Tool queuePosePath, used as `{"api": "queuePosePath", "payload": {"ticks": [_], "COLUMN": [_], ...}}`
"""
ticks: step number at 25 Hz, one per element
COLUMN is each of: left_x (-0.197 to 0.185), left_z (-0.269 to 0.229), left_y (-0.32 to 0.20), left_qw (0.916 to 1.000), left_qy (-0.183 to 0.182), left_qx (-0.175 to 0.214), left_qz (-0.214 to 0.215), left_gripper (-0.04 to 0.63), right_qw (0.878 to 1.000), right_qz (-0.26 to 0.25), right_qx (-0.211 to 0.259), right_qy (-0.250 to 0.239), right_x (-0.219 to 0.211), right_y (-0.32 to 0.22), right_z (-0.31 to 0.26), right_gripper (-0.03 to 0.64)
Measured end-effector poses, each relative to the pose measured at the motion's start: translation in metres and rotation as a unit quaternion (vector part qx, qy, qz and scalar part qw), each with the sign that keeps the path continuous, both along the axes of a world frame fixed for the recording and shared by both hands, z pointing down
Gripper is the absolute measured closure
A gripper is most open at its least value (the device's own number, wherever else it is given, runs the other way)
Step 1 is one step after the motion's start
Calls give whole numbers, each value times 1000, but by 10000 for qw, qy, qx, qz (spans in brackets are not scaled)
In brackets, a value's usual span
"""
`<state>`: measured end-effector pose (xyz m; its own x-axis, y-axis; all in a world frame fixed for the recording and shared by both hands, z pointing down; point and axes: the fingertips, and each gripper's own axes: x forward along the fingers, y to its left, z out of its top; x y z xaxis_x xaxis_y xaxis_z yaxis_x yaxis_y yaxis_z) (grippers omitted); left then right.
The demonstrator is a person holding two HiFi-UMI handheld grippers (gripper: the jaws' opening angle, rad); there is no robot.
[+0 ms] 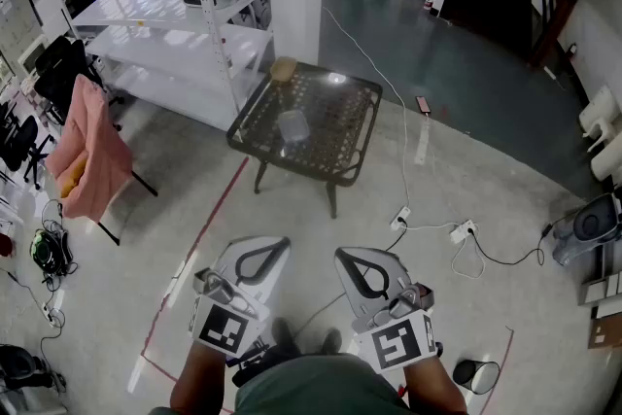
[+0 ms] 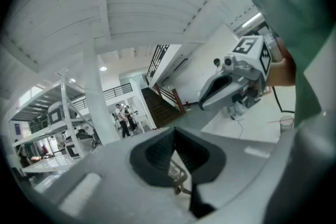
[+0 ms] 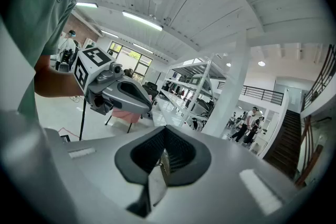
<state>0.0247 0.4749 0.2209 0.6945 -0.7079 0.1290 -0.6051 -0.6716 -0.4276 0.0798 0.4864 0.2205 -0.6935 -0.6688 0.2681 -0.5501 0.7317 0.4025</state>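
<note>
Left tool (image 1: 264, 253) and right tool (image 1: 358, 265): smooth grey plastic, jaws together.

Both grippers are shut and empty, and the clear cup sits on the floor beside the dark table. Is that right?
No: the head view shows the clear cup standing on the dark table, not beside it. The left gripper and right gripper are shut and empty.

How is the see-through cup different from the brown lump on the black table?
The clear plastic cup is see-through; the tan rounded lump is solid-coloured. The cup stands near the middle of the dark mesh table; the lump sits at its far corner. Both rest on the table.
</note>
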Motion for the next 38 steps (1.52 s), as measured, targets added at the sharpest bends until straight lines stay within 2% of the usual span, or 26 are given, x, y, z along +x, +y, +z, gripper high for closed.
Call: {"api": "queuePosePath", "payload": {"ticks": [3, 17, 30, 38], "left_x": [-9, -40, -94, -101], "left_z": [1, 6, 15, 16], "left_y": [-3, -11, -30, -40], "left_qw": [9999, 9998, 9996, 9993], "left_qy": [-18, 27, 66, 102], "left_qx": [-118, -151, -167, -163], "left_qz": [-31, 102, 212, 318], "left_gripper": [593, 594, 593, 593], "right_qw": [10000, 9998, 9990, 9986], "right_qz": [13, 172, 442, 518], "right_qx": [-1, -33, -61, -86], "right_qy": [3, -6, -50, -30], "right_x": [-8, -38, -86, -96], "right_y": [-3, -10, -30, -37], "right_z": [-2, 0, 7, 8], "right_gripper": [612, 611, 611, 611]}}
